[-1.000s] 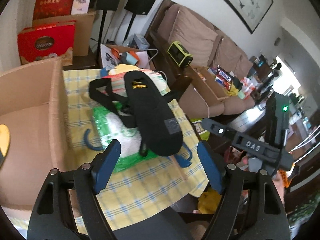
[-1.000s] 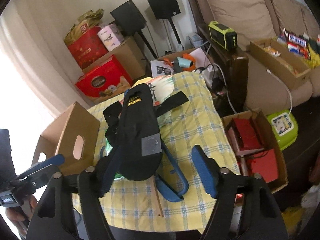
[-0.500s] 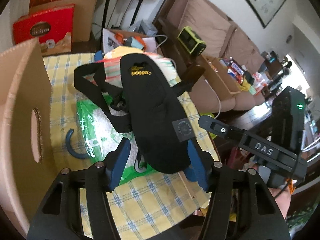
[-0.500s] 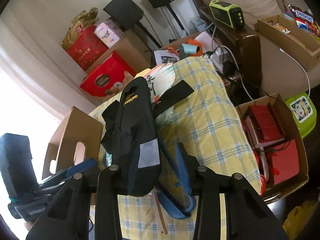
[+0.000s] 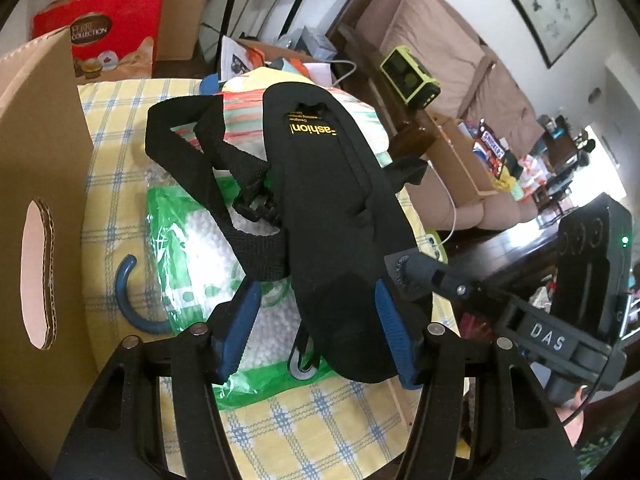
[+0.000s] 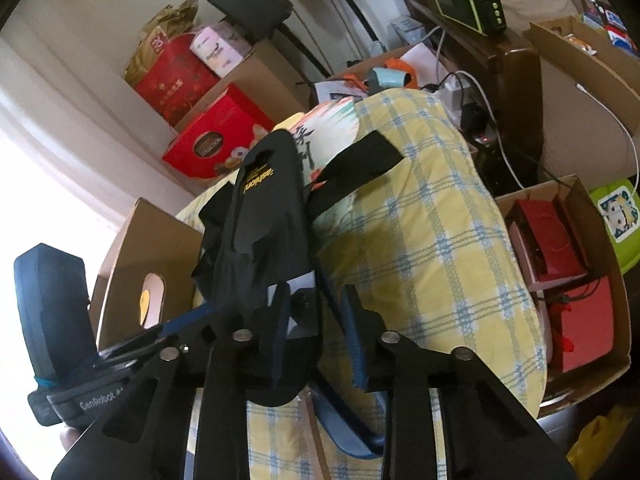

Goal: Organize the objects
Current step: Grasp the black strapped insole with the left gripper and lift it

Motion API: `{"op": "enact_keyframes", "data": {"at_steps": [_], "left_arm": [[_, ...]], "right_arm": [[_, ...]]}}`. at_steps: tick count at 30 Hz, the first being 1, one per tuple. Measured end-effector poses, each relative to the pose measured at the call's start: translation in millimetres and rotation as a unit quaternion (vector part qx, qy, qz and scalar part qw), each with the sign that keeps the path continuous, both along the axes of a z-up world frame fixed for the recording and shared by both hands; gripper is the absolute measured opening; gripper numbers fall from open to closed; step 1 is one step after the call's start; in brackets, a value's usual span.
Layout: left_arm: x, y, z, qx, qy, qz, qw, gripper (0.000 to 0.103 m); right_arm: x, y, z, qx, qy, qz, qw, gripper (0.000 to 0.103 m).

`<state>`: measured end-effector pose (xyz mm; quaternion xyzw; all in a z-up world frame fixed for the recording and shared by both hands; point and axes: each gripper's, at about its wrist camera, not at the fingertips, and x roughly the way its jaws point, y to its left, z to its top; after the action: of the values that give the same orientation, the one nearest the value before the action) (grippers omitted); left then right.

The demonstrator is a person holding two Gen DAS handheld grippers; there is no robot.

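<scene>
A black waist bag with straps lies on the yellow checked tablecloth, over a green bag of white pellets. My left gripper has its blue pads on either side of the bag's near end, closed against it. My right gripper is shut on the same near end of the bag, by its grey patch. An open cardboard box stands at the left.
A blue hanger lies under the bag; its hook shows by the box. A floral packet lies behind. Red gift boxes, speakers, a sofa and a floor box of red packages surround the table.
Both grippers moved forward to the near end of the black bag and narrowed around it. The right gripper's jaws went from wide open to closed on the bag.
</scene>
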<state>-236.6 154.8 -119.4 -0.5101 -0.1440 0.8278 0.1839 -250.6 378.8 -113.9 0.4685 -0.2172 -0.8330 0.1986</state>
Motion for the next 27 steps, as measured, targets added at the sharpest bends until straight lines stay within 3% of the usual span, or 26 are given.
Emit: {"op": "enact_keyframes", "data": {"at_steps": [4,12,27], "left_arm": [[1,2,1,0.003,0.004,-0.006,1.0,0.037],[8,0,9,0.019,0.01,-0.006,0.9998,0.038],[60,-21,84,0.035,0.099,-0.014,0.9944,0.038]], "right_arm": [[5,-8,3,0.001,0.005,0.01,1.0,0.019],[18,-15,18,0.023,0.026,0.008,0.999,0.019],[66,-39,95,0.044,0.117,0.023,0.992,0.019]]}}
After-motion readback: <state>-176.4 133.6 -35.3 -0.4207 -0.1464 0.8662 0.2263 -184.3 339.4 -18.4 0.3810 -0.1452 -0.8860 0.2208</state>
